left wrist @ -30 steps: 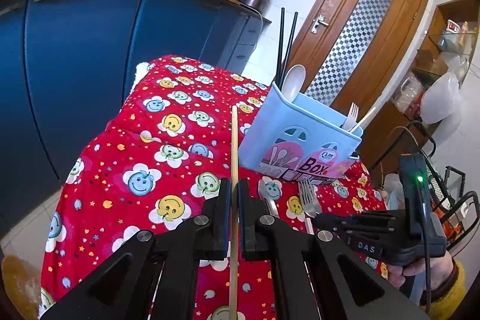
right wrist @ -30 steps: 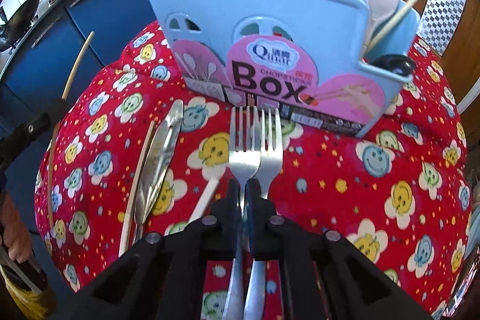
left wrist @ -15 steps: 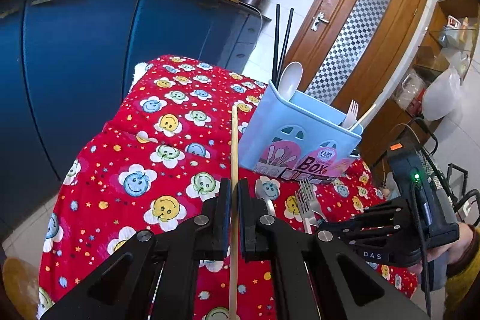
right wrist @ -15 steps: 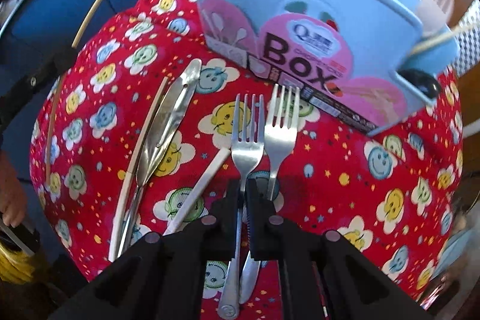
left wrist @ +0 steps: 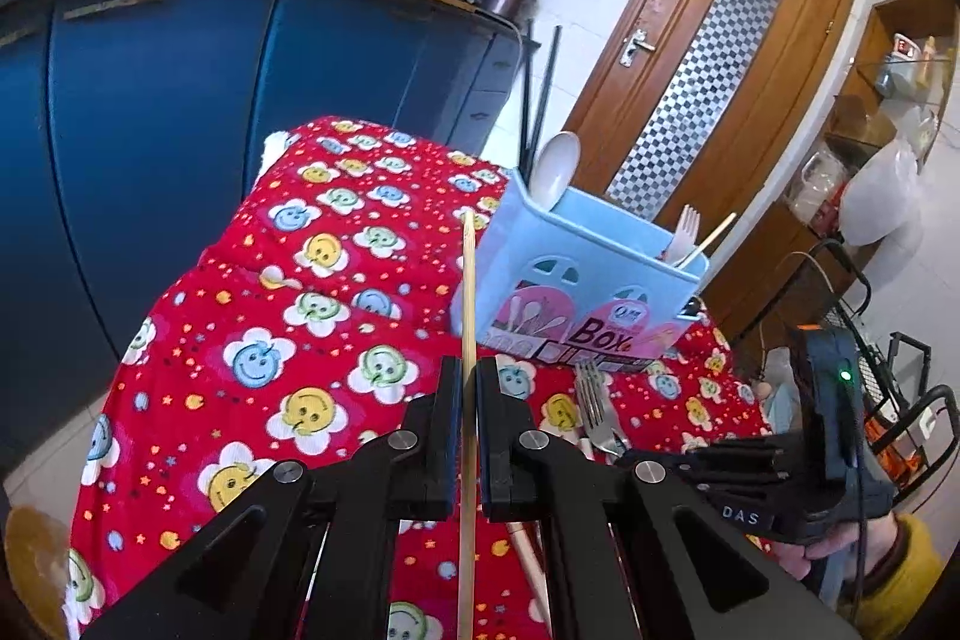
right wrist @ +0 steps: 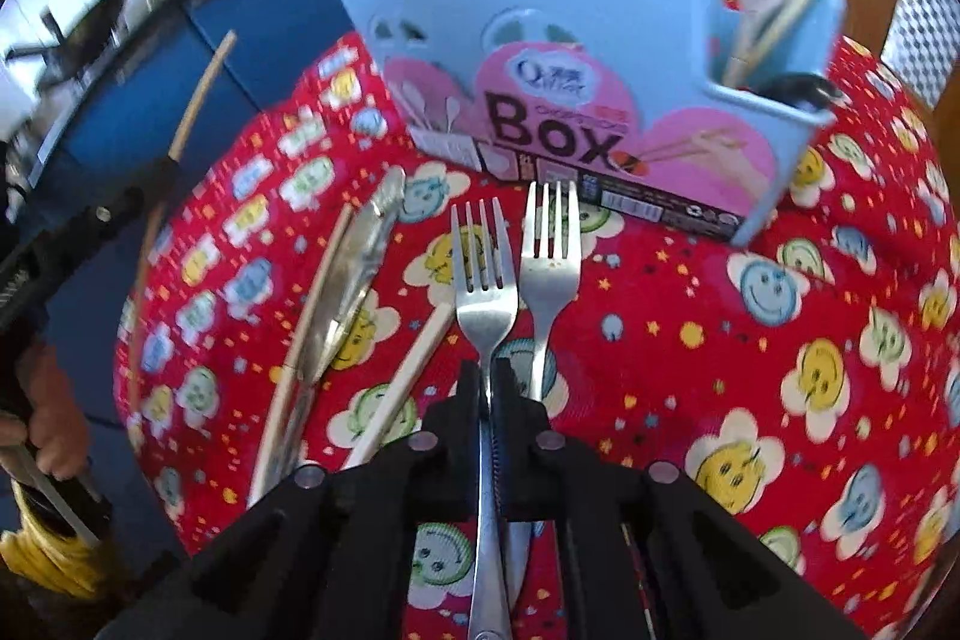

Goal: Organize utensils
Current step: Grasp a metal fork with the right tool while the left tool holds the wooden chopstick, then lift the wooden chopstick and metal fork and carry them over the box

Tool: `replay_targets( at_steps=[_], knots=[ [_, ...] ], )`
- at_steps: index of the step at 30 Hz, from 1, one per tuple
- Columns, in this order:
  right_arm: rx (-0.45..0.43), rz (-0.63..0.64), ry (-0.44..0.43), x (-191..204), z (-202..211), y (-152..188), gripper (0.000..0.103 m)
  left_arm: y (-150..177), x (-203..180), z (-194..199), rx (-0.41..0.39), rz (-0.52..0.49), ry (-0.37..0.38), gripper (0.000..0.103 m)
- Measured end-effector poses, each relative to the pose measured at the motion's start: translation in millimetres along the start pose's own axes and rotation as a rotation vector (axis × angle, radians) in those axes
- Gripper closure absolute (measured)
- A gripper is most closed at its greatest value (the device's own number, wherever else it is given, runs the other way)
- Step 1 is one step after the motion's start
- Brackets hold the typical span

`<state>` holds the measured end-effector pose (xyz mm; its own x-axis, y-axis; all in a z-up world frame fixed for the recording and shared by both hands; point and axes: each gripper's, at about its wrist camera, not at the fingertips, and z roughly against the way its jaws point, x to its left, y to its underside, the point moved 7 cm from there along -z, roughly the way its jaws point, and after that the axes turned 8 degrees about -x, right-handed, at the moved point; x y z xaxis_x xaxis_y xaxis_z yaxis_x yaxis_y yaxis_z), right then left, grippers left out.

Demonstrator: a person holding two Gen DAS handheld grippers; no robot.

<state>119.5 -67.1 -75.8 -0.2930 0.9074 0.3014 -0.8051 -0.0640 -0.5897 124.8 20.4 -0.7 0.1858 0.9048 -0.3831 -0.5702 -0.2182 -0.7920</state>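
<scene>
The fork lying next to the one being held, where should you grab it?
Grab the free fork by its thin neck just below the tines, coming down from above with the jaws across it. It lies flat on the red cloth, tines toward the blue box, and its handle runs under the right hand-held gripper, shut on the other fork.

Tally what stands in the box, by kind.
Black chopsticks: 2
Wooden chopstick: 1
Spoon: 1
Fork: 1
Total: 5
</scene>
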Motion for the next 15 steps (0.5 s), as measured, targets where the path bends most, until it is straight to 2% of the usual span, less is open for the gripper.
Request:
replay_targets(
  at_steps=[3, 8, 15],
  knots=[
    [-0.101, -0.036, -0.048, -1, 22, 1, 0.098, 0, -7, 0, -0.008, -0.008, 0.016, 0.099],
    [-0.273, -0.068, -0.054, -6, 50, -3, 0.098, -2, -20, -3, -0.02, -0.005, 0.057, 0.099],
    [-0.436, -0.096, -0.016, -14, 84, -20, 0.098, -21, -46, 4, -0.078, -0.03, 0.11, 0.099]
  ],
)
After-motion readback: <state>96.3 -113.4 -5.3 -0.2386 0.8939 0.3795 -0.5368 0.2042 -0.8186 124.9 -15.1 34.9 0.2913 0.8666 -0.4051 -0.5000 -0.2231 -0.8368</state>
